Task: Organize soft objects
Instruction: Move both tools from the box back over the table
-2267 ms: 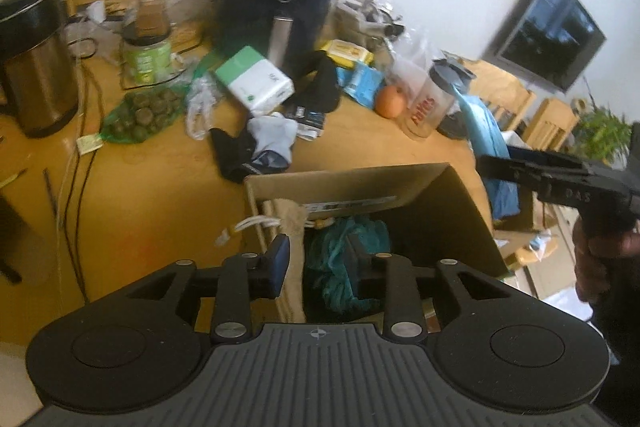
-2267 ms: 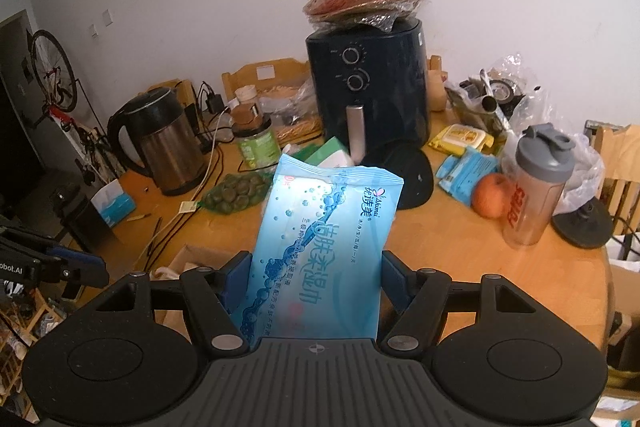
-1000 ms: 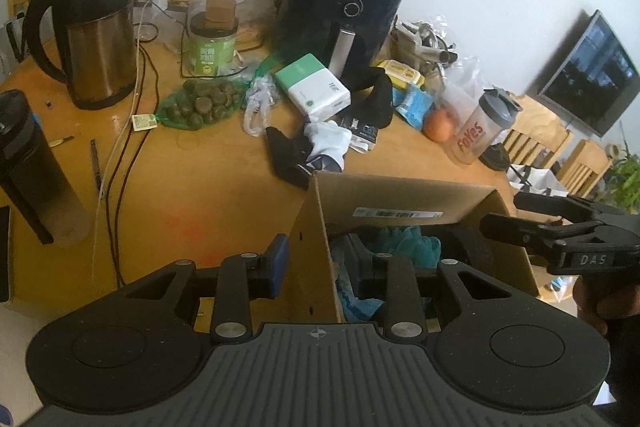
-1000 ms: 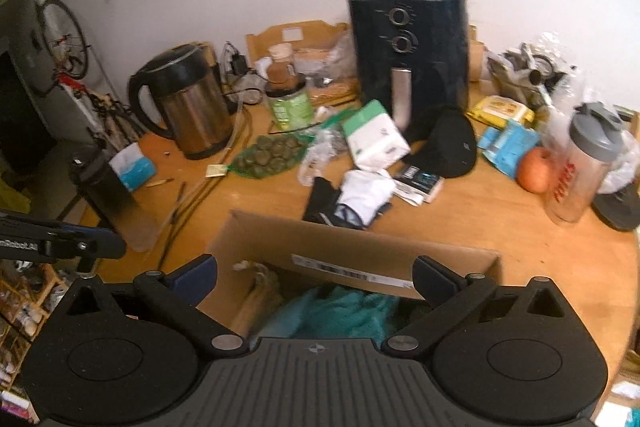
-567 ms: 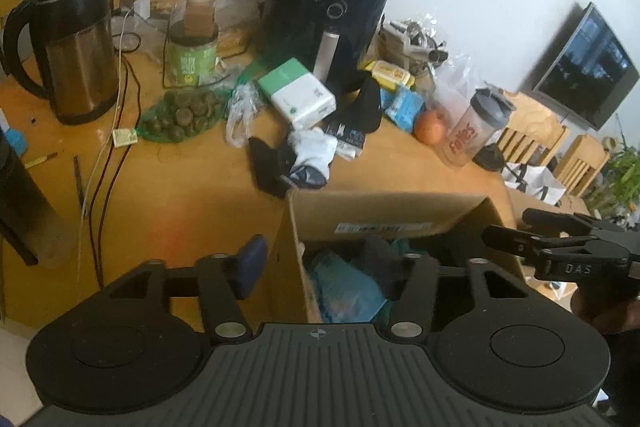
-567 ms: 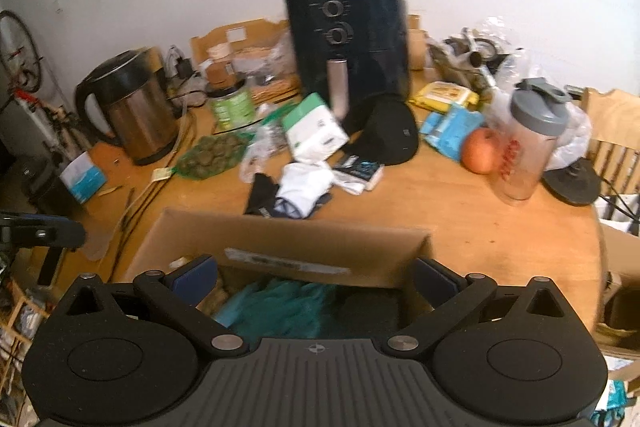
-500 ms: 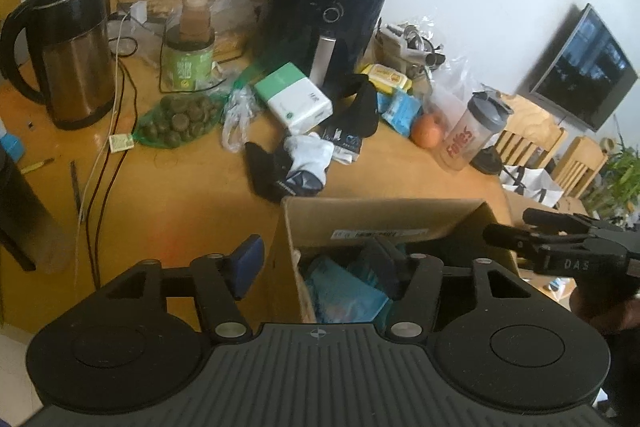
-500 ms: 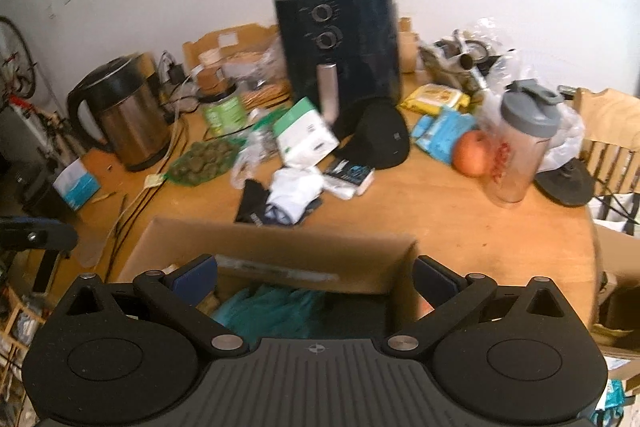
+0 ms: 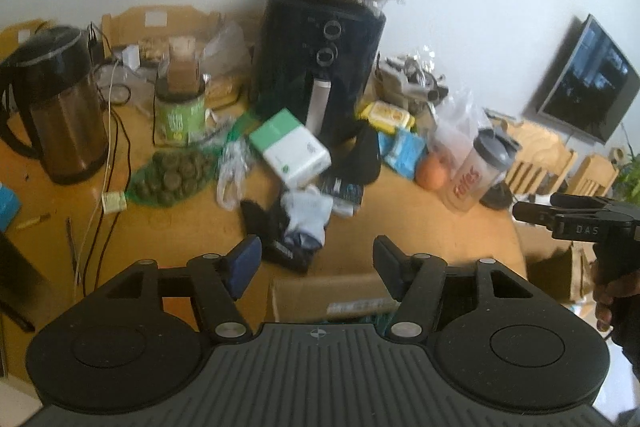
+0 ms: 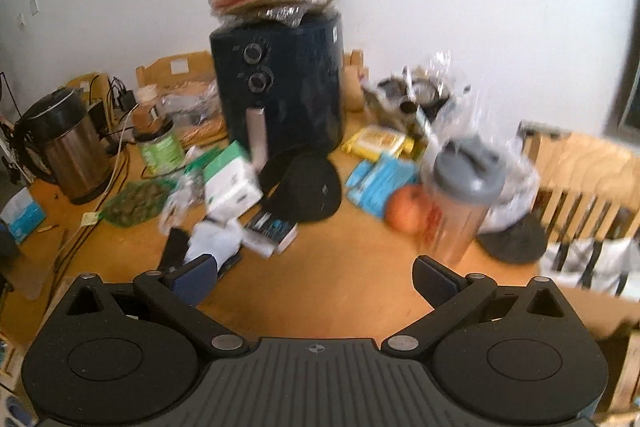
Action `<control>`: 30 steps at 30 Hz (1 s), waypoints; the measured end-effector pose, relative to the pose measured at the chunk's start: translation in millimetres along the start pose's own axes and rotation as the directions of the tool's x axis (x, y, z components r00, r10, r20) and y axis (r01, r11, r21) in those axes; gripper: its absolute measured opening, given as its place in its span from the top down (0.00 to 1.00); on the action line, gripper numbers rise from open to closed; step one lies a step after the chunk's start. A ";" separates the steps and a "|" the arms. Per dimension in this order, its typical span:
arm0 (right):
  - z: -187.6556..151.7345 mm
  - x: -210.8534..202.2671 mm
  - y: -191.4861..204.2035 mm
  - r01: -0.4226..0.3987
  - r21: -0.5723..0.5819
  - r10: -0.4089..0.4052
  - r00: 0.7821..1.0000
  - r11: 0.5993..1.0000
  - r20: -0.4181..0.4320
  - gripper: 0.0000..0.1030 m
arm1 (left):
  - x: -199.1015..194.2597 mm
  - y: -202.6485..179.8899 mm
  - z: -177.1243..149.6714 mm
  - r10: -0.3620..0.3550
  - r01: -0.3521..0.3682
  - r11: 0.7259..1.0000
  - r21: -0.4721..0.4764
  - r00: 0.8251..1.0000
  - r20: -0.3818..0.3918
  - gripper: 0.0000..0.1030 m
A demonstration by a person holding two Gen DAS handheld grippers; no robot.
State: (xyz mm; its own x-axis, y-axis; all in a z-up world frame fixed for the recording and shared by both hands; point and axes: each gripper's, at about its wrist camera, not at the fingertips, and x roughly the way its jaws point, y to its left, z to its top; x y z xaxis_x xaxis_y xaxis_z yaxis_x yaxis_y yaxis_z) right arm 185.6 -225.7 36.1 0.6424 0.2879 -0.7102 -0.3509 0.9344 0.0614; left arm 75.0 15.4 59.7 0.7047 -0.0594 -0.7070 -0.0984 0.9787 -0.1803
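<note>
My left hand-held gripper (image 9: pixel 316 259) is over the near edge of the wooden surface (image 9: pixel 168 227), its jaws opening with nothing between them. Just below them I see the far wall of the cardboard box (image 9: pixel 324 297), with a strip of teal cloth barely showing inside. My right hand-held gripper (image 10: pixel 314 277) stands wide open and empty above bare wood; in the left view it shows at the right edge, held by a hand (image 9: pixel 610 291).

The soft things left out lie just beyond the box: a heap of socks (image 9: pixel 296 221), 1 white piece over dark ones. Behind them rest a black cap (image 10: pixel 306 189), a green-and-white tissue pack (image 9: pixel 290 149) and a blue packet (image 10: pixel 380 181). Farther back stands the dark air fryer (image 10: pixel 280 87) with wrapped plates stacked on top. A kettle (image 9: pixel 56 107) sits at far left, a shaker bottle (image 9: pixel 476 171) and an orange fruit (image 9: pixel 432 173) to the right. The right view is blurred.
</note>
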 end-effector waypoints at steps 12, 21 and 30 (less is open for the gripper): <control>27.2 38.7 -15.9 -0.055 -0.166 0.055 0.998 0.985 -0.003 0.00 | 3.4 -20.3 13.6 0.067 -0.071 0.996 0.056 0.995 0.068 0.29; 17.2 87.5 -22.3 -0.184 -0.141 0.165 0.977 0.973 -0.137 0.00 | 7.9 -12.8 4.1 0.098 -0.098 0.995 0.025 0.995 0.017 0.29; 17.6 137.9 -21.3 -0.264 -0.087 0.240 0.946 0.961 -0.220 0.00 | 5.4 -8.4 -3.9 0.104 -0.104 0.995 0.000 0.995 -0.005 0.29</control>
State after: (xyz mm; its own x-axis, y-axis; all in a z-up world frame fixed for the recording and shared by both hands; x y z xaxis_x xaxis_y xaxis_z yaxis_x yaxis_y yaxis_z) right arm 293.6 -202.1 -50.8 0.3734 0.4504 -0.8110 -0.5656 0.8035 0.1858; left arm 76.9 6.1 54.8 0.6873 0.0420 -0.7252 -0.1711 0.9796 -0.1055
